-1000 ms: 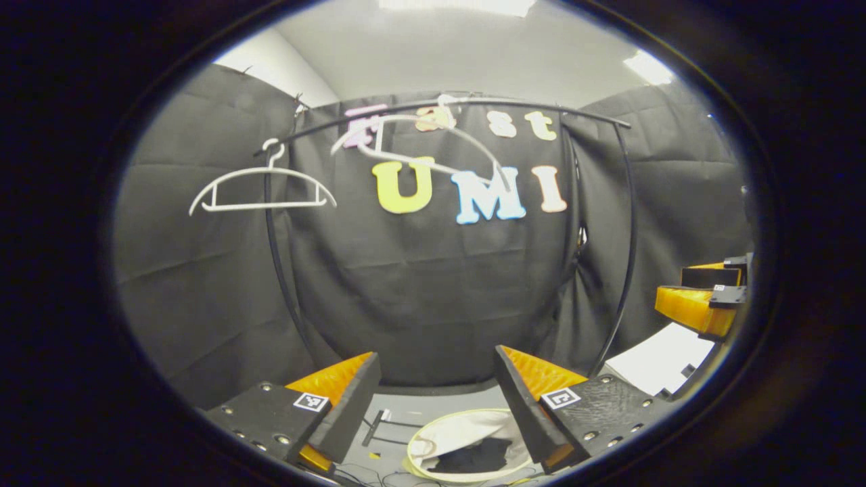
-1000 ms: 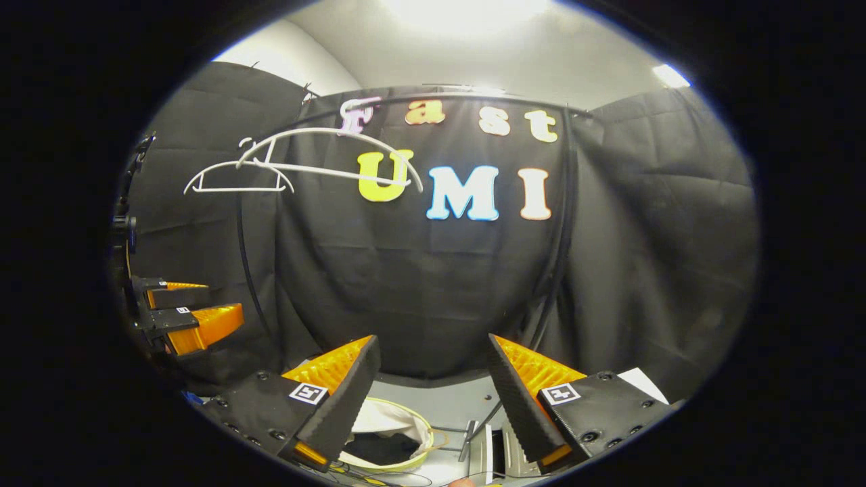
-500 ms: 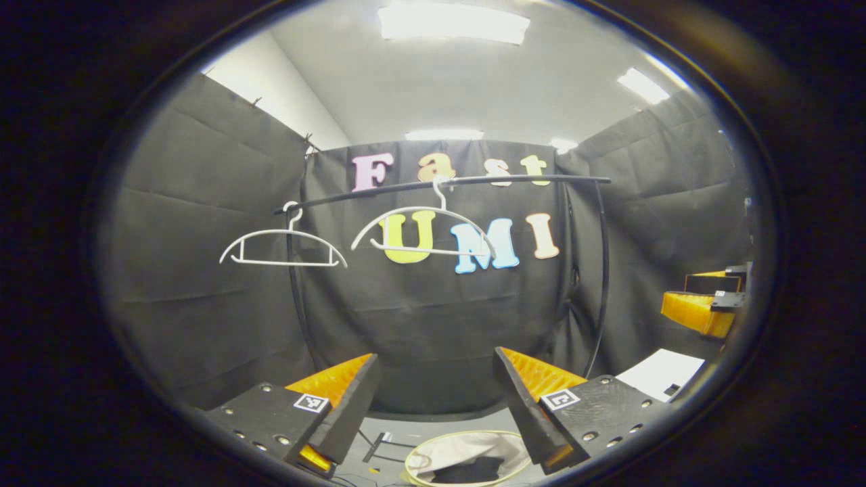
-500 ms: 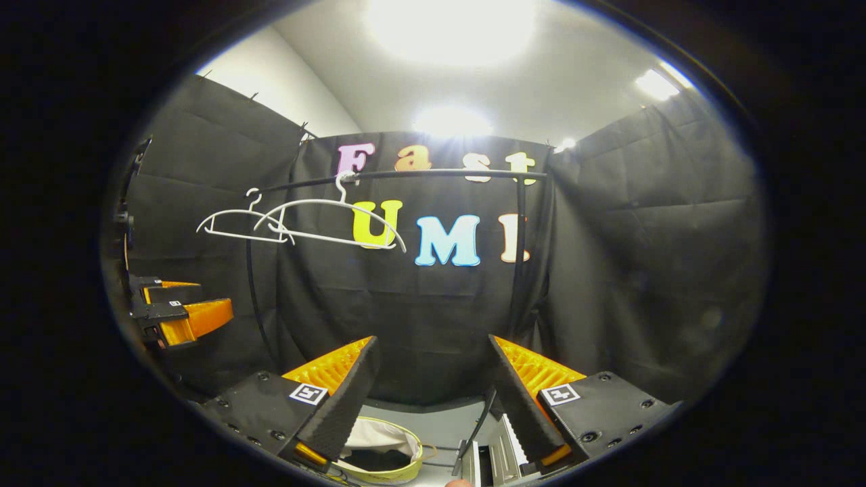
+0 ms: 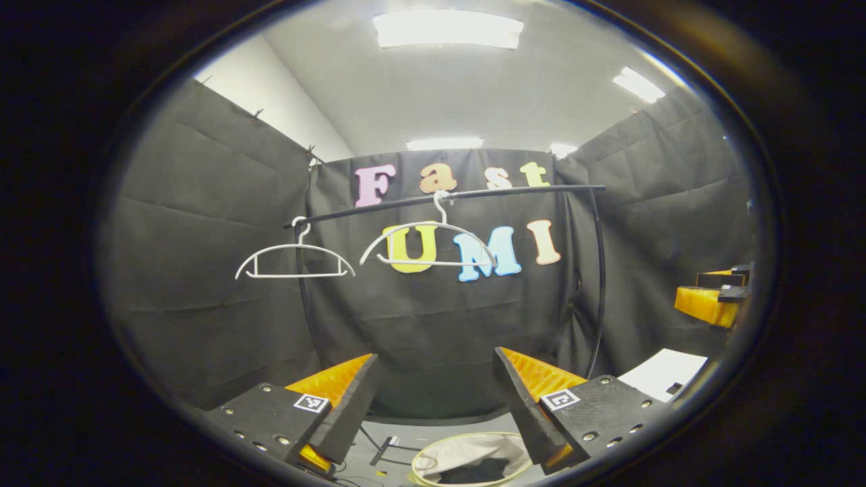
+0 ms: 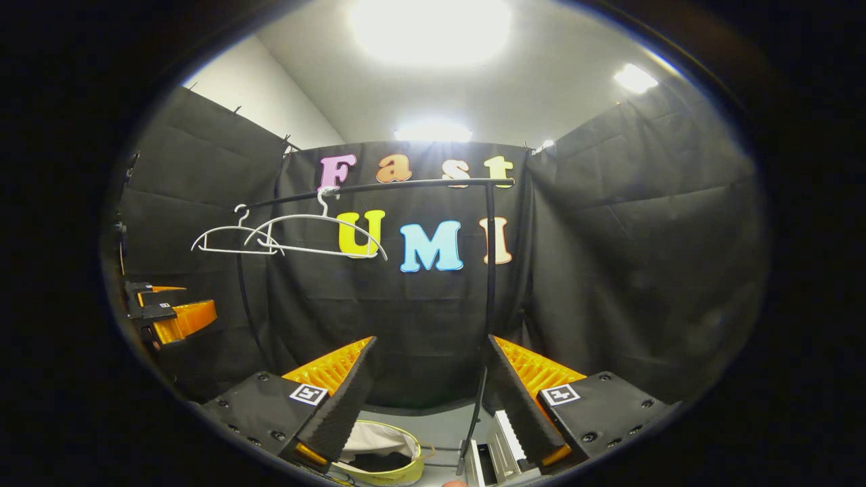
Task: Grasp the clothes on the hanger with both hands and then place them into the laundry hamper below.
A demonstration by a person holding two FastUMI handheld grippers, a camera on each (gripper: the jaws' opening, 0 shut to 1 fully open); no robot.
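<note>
Change since earlier: both cameras have tipped up and drawn back, so the rail and hangers sit lower in each view, more ceiling shows, and less of the hamper is in sight
Left gripper (image 5: 433, 406): fingers spread wide, nothing between them; seen small at the left edge of the right gripper view (image 6: 172, 318), where its gap is hard to judge
Right gripper (image 6: 429, 406): fingers spread wide, holding nothing; cut off at the right edge of the left gripper view (image 5: 710, 301)
Laundry hamper (image 5: 433, 453): on the floor below, its pale rim round; far part behind the left gripper's right finger, near part cut by the view's edge; in the right gripper view (image 6: 399, 467) mostly behind the left finger
Clothes (image 5: 477, 470): a dark heap inside the hamper, only partly seen, shape unclear; a dark patch in the right gripper view (image 6: 375, 461)
Hangers: two white ones, bare, on the black rail (image 5: 473, 195); left hanger (image 5: 295, 260) near the rail's left end, right hanger (image 5: 429, 245) near its middle
White sheet (image 5: 666, 372): low at the right, partly cut off
Grey ribbed object (image 6: 504, 450): near the right gripper's right finger, too hidden to identify
</note>
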